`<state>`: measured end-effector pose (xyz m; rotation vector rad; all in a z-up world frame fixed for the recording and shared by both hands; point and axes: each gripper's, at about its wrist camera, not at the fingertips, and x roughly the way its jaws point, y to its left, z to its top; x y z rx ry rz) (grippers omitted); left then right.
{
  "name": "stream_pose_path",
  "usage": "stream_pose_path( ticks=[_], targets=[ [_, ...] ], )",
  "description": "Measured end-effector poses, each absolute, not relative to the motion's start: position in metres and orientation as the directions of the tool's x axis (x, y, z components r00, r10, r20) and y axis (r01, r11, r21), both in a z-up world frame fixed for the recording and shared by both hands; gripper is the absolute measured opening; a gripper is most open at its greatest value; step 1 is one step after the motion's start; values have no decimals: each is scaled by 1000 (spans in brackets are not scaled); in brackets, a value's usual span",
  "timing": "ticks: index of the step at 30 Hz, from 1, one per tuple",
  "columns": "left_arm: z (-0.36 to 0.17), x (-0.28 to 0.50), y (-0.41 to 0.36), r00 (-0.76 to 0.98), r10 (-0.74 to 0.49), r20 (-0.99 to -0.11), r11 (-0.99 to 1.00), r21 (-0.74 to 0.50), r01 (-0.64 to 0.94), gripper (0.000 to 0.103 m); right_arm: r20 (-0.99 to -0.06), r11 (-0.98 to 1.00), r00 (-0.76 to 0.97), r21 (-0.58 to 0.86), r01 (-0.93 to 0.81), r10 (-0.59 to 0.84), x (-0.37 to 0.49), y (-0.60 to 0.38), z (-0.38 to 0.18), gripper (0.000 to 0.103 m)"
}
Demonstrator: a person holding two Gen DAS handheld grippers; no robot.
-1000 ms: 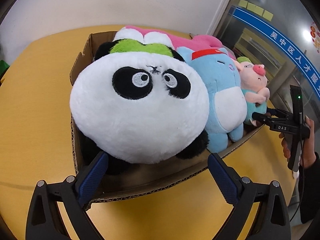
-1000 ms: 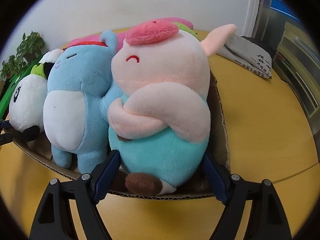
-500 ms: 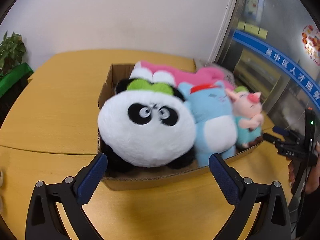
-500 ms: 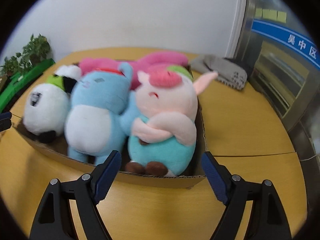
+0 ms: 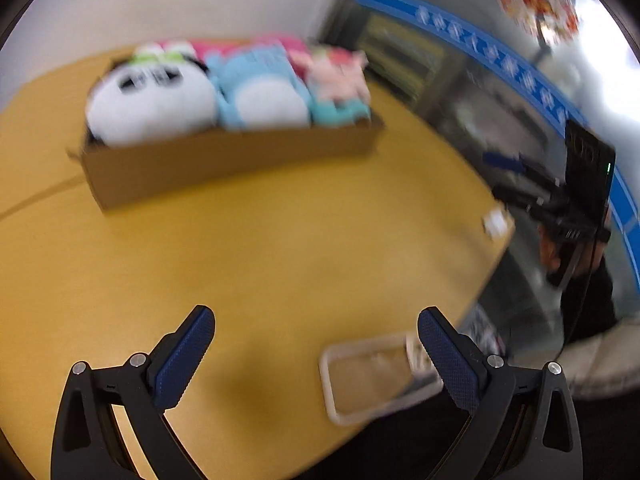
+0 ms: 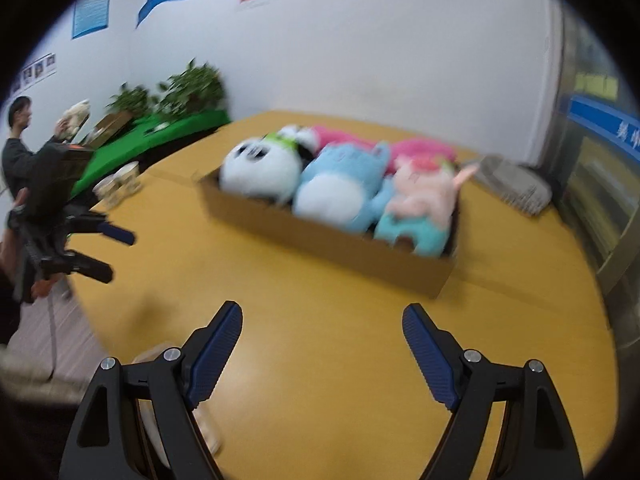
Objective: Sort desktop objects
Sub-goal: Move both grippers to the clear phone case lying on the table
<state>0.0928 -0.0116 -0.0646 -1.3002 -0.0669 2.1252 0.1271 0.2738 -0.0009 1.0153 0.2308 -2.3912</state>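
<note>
Left wrist view: left hand-held gripper (image 5: 316, 354), released, jaws spread wide, nothing between them, poised over bare yellow desk (image 5: 248, 248). Cardboard box (image 5: 224, 160) at far left of the desk, well apart from the gripper, holding in a row a panda plush (image 5: 150, 108), blue plush (image 5: 262, 92) and pink pig plush (image 5: 340, 80), with a pink plush (image 5: 256, 42) behind. Clear tray (image 5: 372, 376) at the near right desk edge, just beside the right finger. View blurred; finer detail not legible. Right wrist view: right hand-held gripper (image 6: 322, 354), released, empty, over the near desk. Same box (image 6: 332, 240) far of centre, all plush toys seated inside. Grey cloth bundle (image 6: 516, 186) on the desk far right; paper cups (image 6: 120, 182) far left. Step, as judged: sorting appears finished, all toys boxed, both grippers clear of the box. Next move likely calls only for resting the grippers, or for checking the desk for leftovers.
</note>
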Motion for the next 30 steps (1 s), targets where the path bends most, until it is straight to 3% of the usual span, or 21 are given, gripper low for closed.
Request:
stream_pose_path(
  ticks=[5, 10, 16, 30],
  targets=[
    [-116, 124, 10, -140, 528, -838, -746, -379, -547, 103, -766, -757, -416, 137, 638, -490, 181, 254, -61, 81],
    [-133, 133, 25, -83, 545, -834, -673, -376, -637, 102, -786, -640, -355, 65, 766, -505, 209, 221, -91, 81],
    [-131, 123, 36, -88, 565, -820, -650, -376, -661, 102, -821, -609, -344, 5, 793, -455, 190, 193, -119, 80],
    [-142, 85, 53, -108, 586, -803, -662, -397, -636, 102, -822, -627, -280, 116, 771, -496, 107, 208, -128, 79]
  ],
)
